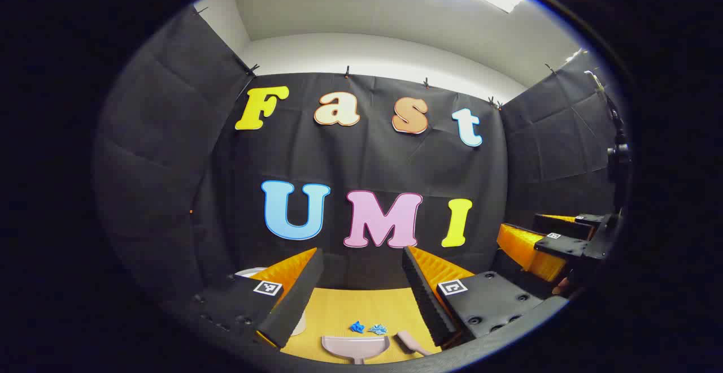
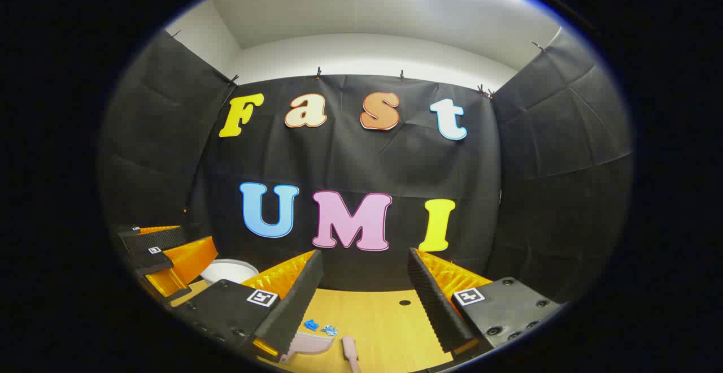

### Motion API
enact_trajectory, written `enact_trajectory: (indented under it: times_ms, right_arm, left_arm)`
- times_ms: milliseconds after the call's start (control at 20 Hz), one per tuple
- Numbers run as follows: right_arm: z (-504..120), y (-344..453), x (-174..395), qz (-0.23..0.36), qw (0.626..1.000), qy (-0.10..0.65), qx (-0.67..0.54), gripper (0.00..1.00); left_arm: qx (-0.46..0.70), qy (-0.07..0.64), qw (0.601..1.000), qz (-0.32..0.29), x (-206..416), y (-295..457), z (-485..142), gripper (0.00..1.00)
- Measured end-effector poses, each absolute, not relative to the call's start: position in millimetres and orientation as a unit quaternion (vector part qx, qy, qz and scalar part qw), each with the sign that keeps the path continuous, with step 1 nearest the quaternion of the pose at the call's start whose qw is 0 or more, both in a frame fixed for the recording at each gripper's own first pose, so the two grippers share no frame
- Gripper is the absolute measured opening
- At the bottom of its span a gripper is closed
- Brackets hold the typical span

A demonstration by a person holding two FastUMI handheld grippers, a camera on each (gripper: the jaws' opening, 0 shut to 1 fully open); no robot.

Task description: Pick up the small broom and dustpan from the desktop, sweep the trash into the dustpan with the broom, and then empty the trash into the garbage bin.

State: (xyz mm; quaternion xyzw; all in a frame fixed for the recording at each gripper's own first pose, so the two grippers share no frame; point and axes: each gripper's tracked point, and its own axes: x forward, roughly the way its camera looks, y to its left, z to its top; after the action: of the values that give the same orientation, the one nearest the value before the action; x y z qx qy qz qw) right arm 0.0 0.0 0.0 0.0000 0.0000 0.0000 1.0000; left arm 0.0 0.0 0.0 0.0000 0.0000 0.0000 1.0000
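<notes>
While both claws hang above the table (image 1: 339,311) with nothing taken up yet, the task's things lie low in both views. The dustpan (image 1: 356,346) rests flat near the front edge, its mouth turned toward two bits of blue trash (image 1: 367,328) just beyond it. The small broom (image 1: 411,342) lies just beside the dustpan, on its right in the left gripper view, apart from it. A white garbage bin (image 2: 229,271) stands farther back on the left.

The left claw (image 1: 361,299) is spread wide and grips nothing. The right claw (image 2: 364,305) is likewise wide open and empty; it also shows at the right edge of the left gripper view.

Judging by looks, dustpan and broom are thin moulded plastic: light, stiff, and somewhat slick, so they are likely to skid on the smooth wooden top if nudged before the fingers close. The dustpan's short stub handle at its near edge seems the sensible hold; the broom is best taken by its handle, though which end that is cannot be told at this size. The crumpled trash looks very light and may scatter under a hard sweep.

No brand or label is readable on the tools. Small square black-and-white markers (image 1: 268,288) sit on the gripper bodies; they carry a pattern, not words.
</notes>
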Motion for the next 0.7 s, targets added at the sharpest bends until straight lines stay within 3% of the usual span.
enact_trajectory:
  times_ms: [100, 150, 300, 350, 450, 500, 700]
  right_arm:
    - [-3.1, 11.2, -2.3, 0.010, 1.000, 0.002, -0.002, 0.92]
    - [-3.2, 16.7, -4.6, 0.016, 1.000, 0.001, -0.005, 0.96]
    - [-0.8, 24.1, -9.4, 0.025, 1.000, -0.006, -0.011, 0.92]
    - [3.1, 23.0, -10.4, 0.023, 0.999, -0.013, -0.019, 0.92]
    - [10.8, 20.3, -10.8, 0.020, 0.999, -0.024, -0.021, 0.92]
    - [13.3, 18.5, -10.6, 0.016, 0.999, -0.029, -0.019, 0.97]
    - [22.1, 10.2, -8.5, -0.001, 0.999, -0.045, -0.013, 0.92]
  left_arm:
    - [-0.020, 0.011, 1.000, -0.008, -2.3, 0.2, -8.9, 0.82]
    - [-0.037, -0.005, 0.999, -0.009, -8.0, 4.7, 1.0, 0.82]
    - [-0.011, -0.039, 0.999, 0.021, -19.4, 23.8, 12.9, 0.82]
    - [-0.001, -0.056, 0.998, 0.026, -29.2, 27.5, 20.0, 0.80]
    - [-0.006, -0.075, 0.997, 0.027, -35.1, 29.9, 29.5, 0.85]
    - [-0.006, -0.085, 0.996, 0.028, -37.8, 32.4, 32.3, 0.82]
    - [0.004, -0.094, 0.995, 0.025, -34.0, 34.3, 35.0, 0.84]
